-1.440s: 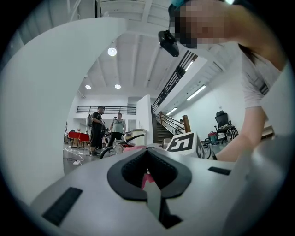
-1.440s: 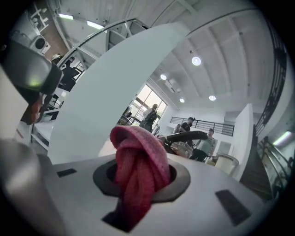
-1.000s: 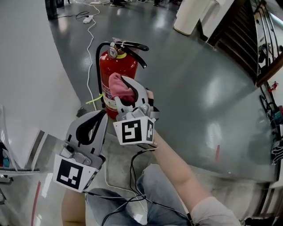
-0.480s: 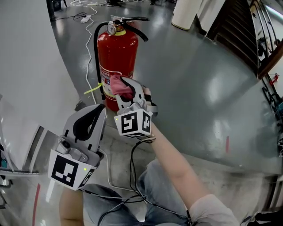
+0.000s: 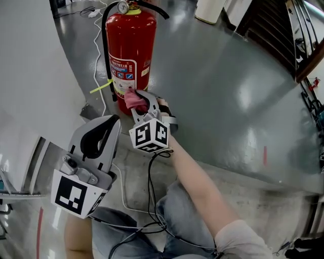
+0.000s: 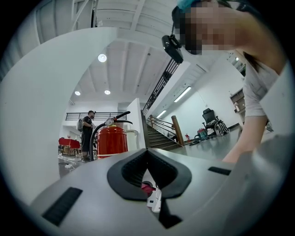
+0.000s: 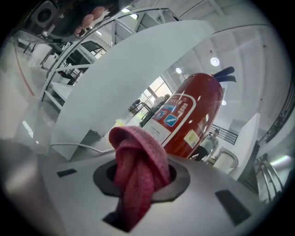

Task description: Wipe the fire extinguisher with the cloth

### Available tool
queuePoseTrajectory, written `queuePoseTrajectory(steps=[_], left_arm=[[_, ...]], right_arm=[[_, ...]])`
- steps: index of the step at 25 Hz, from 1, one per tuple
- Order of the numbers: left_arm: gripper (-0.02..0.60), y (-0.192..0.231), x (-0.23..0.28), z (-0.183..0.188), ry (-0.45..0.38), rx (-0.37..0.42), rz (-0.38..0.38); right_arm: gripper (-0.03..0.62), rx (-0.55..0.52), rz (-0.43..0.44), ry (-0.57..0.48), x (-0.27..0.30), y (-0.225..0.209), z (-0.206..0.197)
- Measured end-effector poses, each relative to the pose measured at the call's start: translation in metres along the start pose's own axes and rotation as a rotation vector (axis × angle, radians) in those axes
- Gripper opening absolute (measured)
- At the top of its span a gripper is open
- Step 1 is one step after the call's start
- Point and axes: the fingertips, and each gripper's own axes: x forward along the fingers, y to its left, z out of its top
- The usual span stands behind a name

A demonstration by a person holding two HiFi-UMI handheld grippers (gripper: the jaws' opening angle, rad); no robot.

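Note:
The red fire extinguisher (image 5: 127, 50) stands upright on the grey floor, with a black hose and handle at its top. My right gripper (image 5: 138, 102) is shut on a bunched pink cloth (image 5: 134, 99), which is pressed low on the cylinder, just under its label. In the right gripper view the cloth (image 7: 138, 170) bulges out between the jaws, with the extinguisher (image 7: 196, 115) right behind it. My left gripper (image 5: 110, 123) hangs shut and holds nothing, nearer to me and left of the right one. The left gripper view shows the extinguisher (image 6: 110, 140) beyond the left gripper (image 6: 147, 154).
A white wall (image 5: 30, 76) rises close on the left. A white cable (image 5: 98, 48) runs along the floor past the extinguisher, and a yellow tag (image 5: 100, 87) sticks out by its base. A white bin (image 5: 210, 10) and stairs (image 5: 273, 30) lie farther back. A person (image 6: 87, 133) stands far off.
My right gripper has slid the cloth down the cylinder from its upper part to near the base. The left gripper has kept its place.

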Motion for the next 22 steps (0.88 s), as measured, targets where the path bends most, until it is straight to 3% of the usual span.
queuePoseTrajectory(steps=[4,14,19,22], left_arm=[[0.008,-0.002,-0.003,-0.005,0.006,0.006,-0.008],[0.008,0.003,-0.002,0.003,-0.011,-0.004,-0.006],[0.008,0.008,-0.002,0.011,-0.012,0.0,0.005],[0.008,0.009,-0.003,0.017,-0.007,0.021,0.005]], right_arm=[[0.097,0.013,-0.012,0.014,0.001,-0.003,0.003],[0.098,-0.05,-0.117,-0.129,-0.009,-0.065,0.079],[0.099,-0.077,-0.113,-0.133,-0.011,-0.077,0.094],[0.098,-0.08,-0.159,-0.16,-0.015,-0.095,0.112]])
